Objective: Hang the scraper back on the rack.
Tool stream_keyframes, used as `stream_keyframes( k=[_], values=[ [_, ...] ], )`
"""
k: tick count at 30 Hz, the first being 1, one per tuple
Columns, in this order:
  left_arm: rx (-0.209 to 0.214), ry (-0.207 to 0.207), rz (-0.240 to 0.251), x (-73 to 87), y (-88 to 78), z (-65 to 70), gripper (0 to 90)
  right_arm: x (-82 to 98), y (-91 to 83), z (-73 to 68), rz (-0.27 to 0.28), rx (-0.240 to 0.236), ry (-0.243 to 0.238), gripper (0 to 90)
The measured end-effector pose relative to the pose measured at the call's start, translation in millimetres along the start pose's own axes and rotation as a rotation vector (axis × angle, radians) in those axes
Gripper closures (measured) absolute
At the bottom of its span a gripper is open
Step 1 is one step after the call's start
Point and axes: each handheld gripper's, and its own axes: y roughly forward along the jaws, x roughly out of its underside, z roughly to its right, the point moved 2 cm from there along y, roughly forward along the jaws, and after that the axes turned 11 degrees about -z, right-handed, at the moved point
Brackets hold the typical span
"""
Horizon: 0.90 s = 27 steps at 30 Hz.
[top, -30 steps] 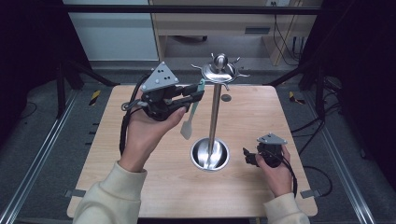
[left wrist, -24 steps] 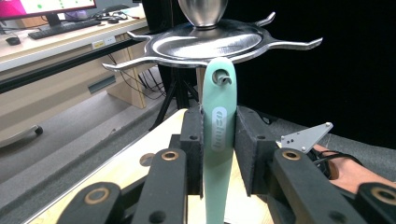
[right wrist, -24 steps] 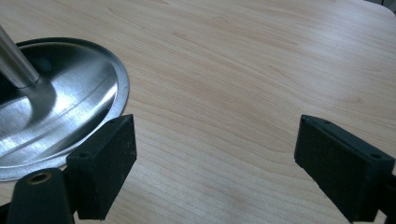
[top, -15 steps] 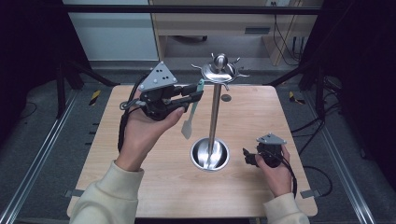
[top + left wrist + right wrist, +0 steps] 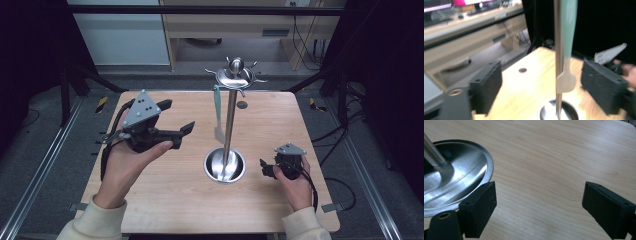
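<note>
The wooden table (image 5: pixel 165 200) has round corners and a small dark hole (image 5: pixel 242 105) near its far edge. A shiny metal stand (image 5: pixel 225 165) sits on it, maybe a bit right of the middle

Wooden table (image 5: pixel 165 200), desk (image 5: pixel 240 30) behind.

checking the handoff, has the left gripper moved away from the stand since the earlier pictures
Yes. The left gripper has drawn back left from the stand's pole, its jaws just opened, leaving the spatula hanging.
</note>
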Motion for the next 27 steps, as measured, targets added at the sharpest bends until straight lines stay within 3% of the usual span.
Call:
stream_keyframes(
  k=[3, 7, 14, 19, 21, 27],
  values=[
    [-0.011, -0.026, -0.019, 20.7, -1.6, -6.8, 11.5, -0.1, 0.7, 0.0, -0.001, 0.003, -0.002, 12.6],
    [-0.035, -0.029, -0.081, 49.3, 0.7, -11.4, 7.4, 0.1, 0.0, 0.4, 0.005, 0.002, 0.006, 12.5],
    [-0.082, -0.029, -0.146, 93.4, 13.3, -12.3, 4.5, -0.1, -1.3, -0.3, 0.014, 0.004, 0.002, 12.4],
    [-0.078, -0.037, -0.148, 114.0, 20.4, -17.5, 4.3, -0.5, -1.6, 0.1, 0.019, 0.004, 0.007, 12.2],
    [-0.084, -0.035, -0.185, 119.1, 21.3, -19.9, 4.2, -0.7, -1.7, 0.0, 0.021, 0.003, 0.007, 12.2],
    [-0.098, -0.057, -0.193, 134.1, 21.2, -28.5, 4.3, -0.7, -2.3, 0.1, 0.023, 0.003, 0.0, 12.1]
  ],
)
